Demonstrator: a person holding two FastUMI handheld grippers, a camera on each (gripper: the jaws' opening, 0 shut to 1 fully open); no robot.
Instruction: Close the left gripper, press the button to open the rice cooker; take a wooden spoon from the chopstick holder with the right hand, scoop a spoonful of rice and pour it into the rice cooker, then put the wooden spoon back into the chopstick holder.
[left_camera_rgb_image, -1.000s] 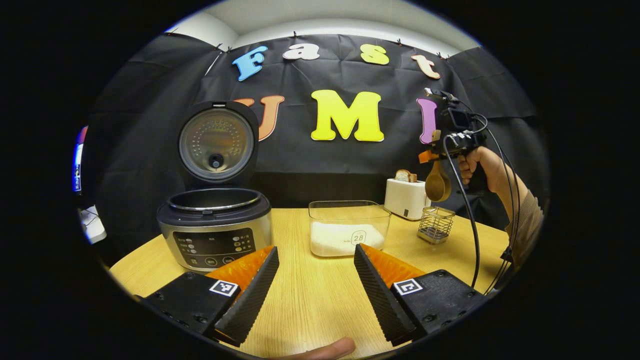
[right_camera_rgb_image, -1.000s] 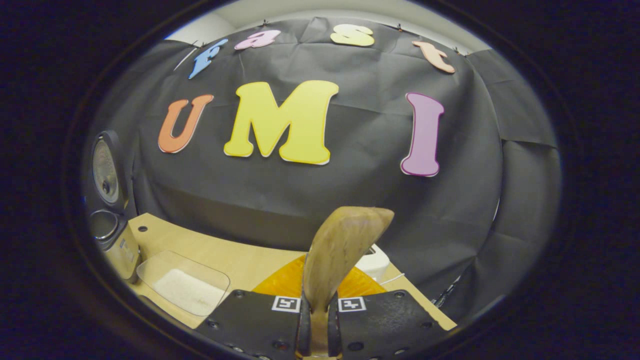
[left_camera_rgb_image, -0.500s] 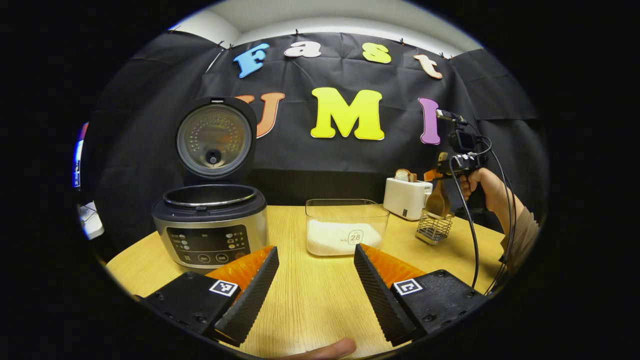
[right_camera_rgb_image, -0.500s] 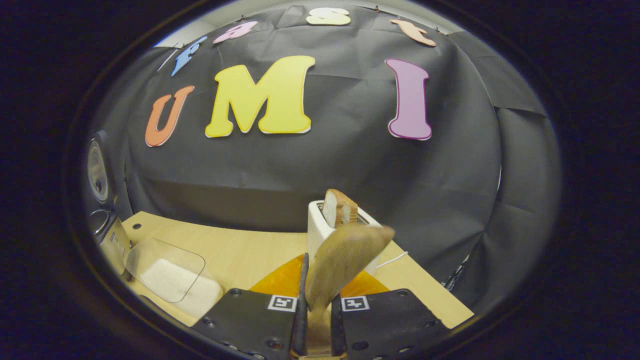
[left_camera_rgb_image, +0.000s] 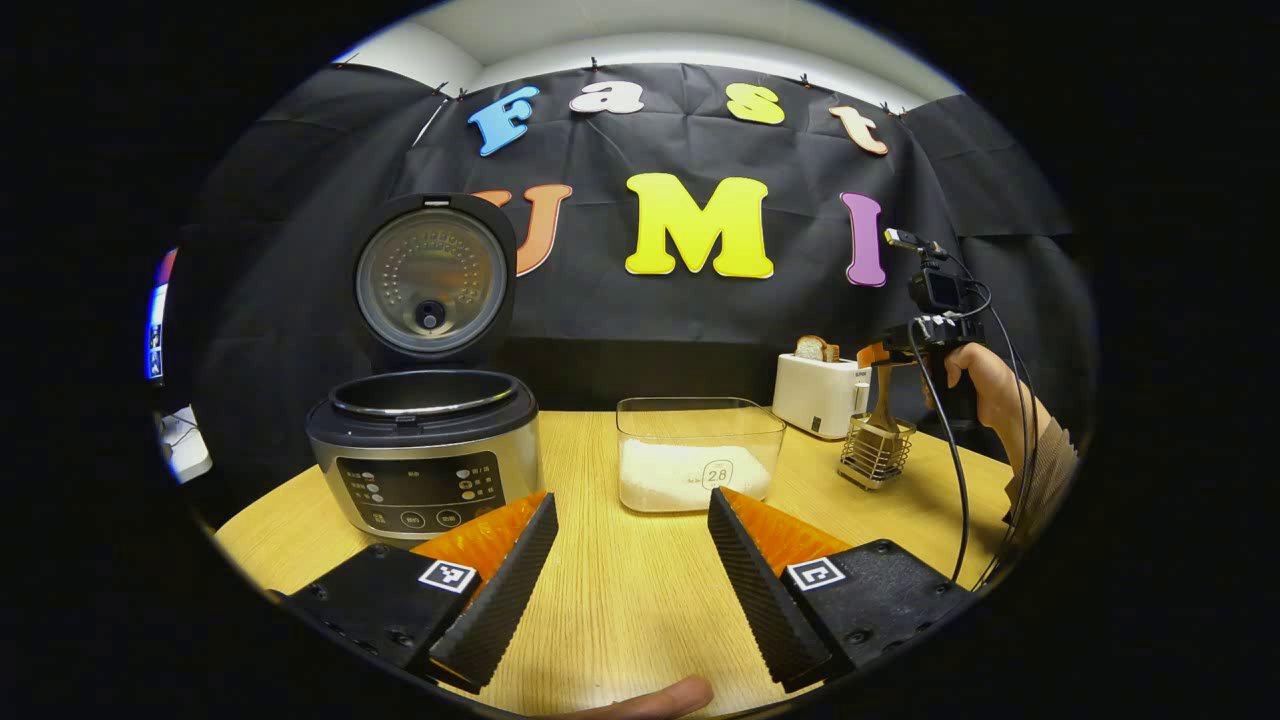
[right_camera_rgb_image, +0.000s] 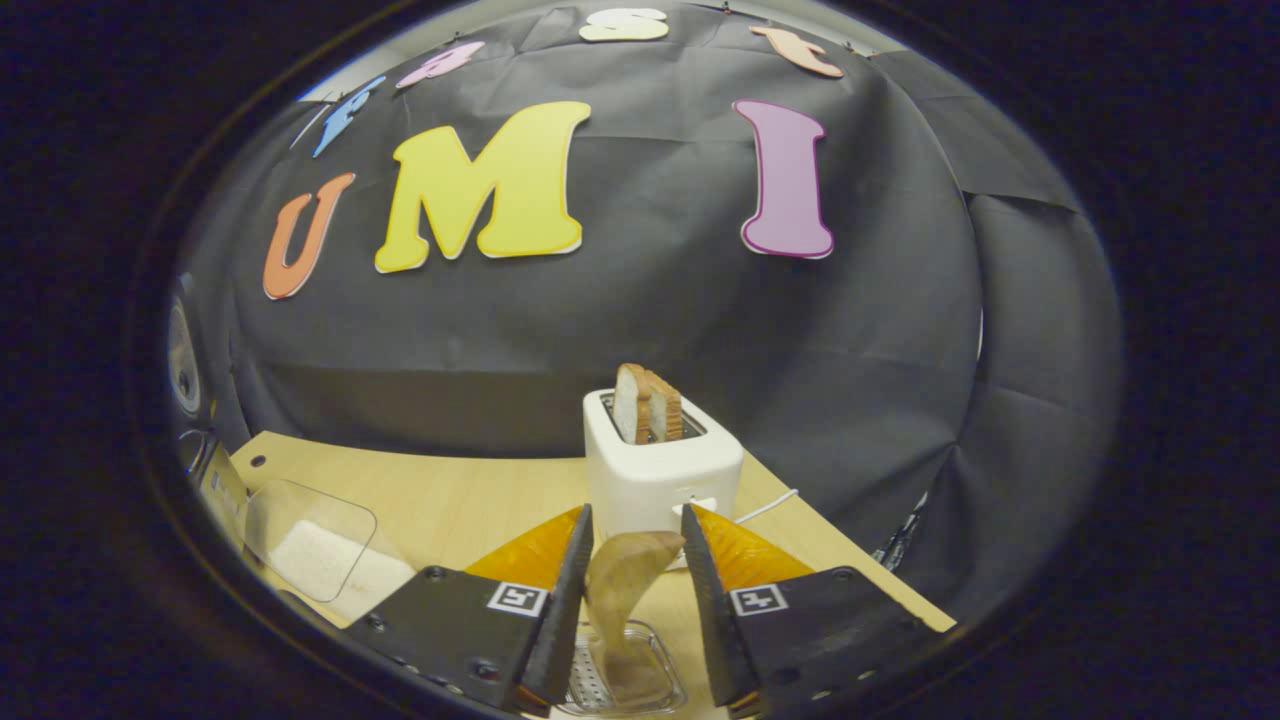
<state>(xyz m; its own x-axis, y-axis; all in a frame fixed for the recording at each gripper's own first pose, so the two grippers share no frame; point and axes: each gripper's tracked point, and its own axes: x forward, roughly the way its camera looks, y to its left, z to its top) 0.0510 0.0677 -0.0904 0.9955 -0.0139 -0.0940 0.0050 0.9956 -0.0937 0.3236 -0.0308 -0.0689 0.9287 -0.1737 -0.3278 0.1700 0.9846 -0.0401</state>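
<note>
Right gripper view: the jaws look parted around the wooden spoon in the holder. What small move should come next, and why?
Probably lift the right gripper straight up and away. Its jaws stand apart on either side of the wooden spoon, whose lower end sits in the chopstick holder on the table. The rice cooker is open, so returning the spoon looks like the last step.

A round tag on the front of the clear rice container (left_camera_rgb_image: 700, 447) reads "28"; the rice cooker (left_camera_rgb_image: 423, 455) to its left has a control panel with markings too small to read. Square black-and-white coded markers sit on the bodies of both grippers, without readable text.
</note>
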